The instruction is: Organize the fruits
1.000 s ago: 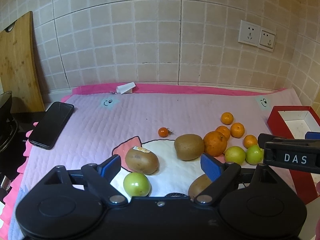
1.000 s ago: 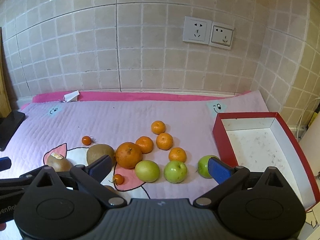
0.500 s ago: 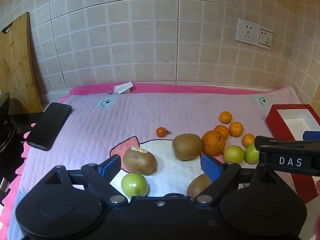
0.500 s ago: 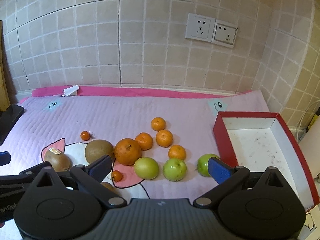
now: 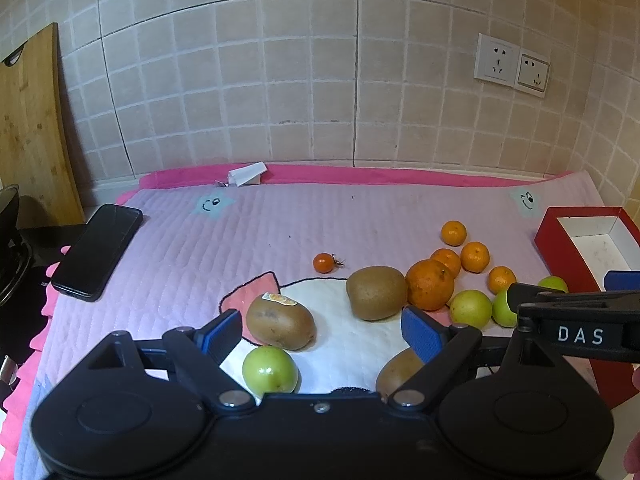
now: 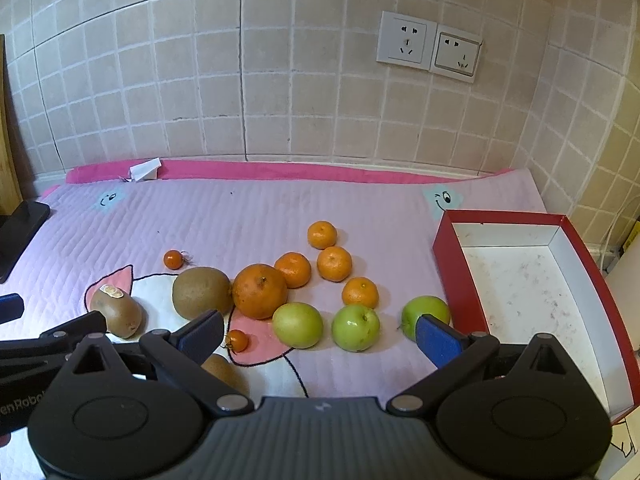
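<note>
**Both grippers wide open above scattered fruit**

The left gripper (image 5: 322,330) and right gripper (image 6: 318,334) hold nothing. Kiwis (image 6: 202,292), oranges (image 6: 260,290) and green apples (image 6: 297,325) lie loose on the pink mat (image 6: 260,216). The red box (image 6: 452,256) sits at right.

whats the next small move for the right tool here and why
Probably ease the right tool forward and down onto the middle green apple. Its jaws are open and empty, that apple lies just ahead between them, and the red box to the right holds no fruit yet.
</note>
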### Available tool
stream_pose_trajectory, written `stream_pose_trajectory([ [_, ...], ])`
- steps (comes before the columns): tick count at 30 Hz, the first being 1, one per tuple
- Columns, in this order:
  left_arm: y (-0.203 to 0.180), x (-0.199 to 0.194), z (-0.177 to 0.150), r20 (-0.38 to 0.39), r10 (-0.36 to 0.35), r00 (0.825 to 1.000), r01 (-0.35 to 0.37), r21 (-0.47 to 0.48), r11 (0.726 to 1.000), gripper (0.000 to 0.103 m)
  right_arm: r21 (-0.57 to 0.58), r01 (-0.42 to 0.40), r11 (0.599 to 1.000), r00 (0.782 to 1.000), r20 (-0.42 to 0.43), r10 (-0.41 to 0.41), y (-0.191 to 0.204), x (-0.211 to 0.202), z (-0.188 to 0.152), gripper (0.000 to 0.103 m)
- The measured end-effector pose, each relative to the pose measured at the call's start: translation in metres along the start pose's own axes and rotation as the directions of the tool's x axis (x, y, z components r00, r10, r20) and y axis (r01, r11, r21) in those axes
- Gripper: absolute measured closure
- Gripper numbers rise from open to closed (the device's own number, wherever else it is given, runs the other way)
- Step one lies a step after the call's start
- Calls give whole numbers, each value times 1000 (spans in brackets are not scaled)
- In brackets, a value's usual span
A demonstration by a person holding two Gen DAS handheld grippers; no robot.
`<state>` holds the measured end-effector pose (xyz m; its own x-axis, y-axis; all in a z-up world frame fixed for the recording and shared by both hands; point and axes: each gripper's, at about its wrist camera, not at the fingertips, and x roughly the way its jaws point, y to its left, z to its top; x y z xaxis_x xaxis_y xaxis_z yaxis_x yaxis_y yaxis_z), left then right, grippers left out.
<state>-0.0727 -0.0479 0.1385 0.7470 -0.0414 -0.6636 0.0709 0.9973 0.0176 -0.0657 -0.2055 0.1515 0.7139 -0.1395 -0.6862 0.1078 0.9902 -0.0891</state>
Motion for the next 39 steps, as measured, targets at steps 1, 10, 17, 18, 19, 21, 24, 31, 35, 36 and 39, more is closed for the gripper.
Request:
stream_pose_trajectory([
  [1,0,1,0,-1,1,1000,-1,0,1000,1,-1,-2,1000,1000,0,2,0,0,0,0],
  [10,16,8,-4,7,-8,1000,8,13,1000,1,-8,22,1000,1000,4,-22,0,4,1,0],
  [17,46,24,-6,18,-30,999,29,65,997,1,-50,60,997,998,17,-60,-1,20,7,0],
  [18,49,27,-7,16,-33,999,31,70,997,1,-62,62,996,998,19,-60,-1,23,8,0],
  [19,52,30,-6,8,-36,999,35,76,996,1,-73,71,995,997,24,-69,-2,26,8,0],
  [21,54,37,-5,-5,-53,999,53,95,994,1,-88,80,993,997,27,-78,-4,33,11,0],
  [24,50,45,-2,-16,-97,995,99,136,986,1,-94,27,995,1000,13,-25,-14,44,18,2],
  [31,16,74,21,-51,-260,964,255,441,861,1,-165,-97,982,995,-43,91,-32,68,41,7],
  [35,3,109,34,-163,-344,925,378,498,780,1,-189,-145,971,987,-90,130,-34,86,49,11],
  [36,2,118,37,-194,-354,915,402,494,771,1,-199,-126,972,989,-99,108,-33,92,49,12],
  [39,-3,143,42,-256,-383,888,461,494,737,1,-196,-130,972,982,-160,99,-37,114,50,27],
])
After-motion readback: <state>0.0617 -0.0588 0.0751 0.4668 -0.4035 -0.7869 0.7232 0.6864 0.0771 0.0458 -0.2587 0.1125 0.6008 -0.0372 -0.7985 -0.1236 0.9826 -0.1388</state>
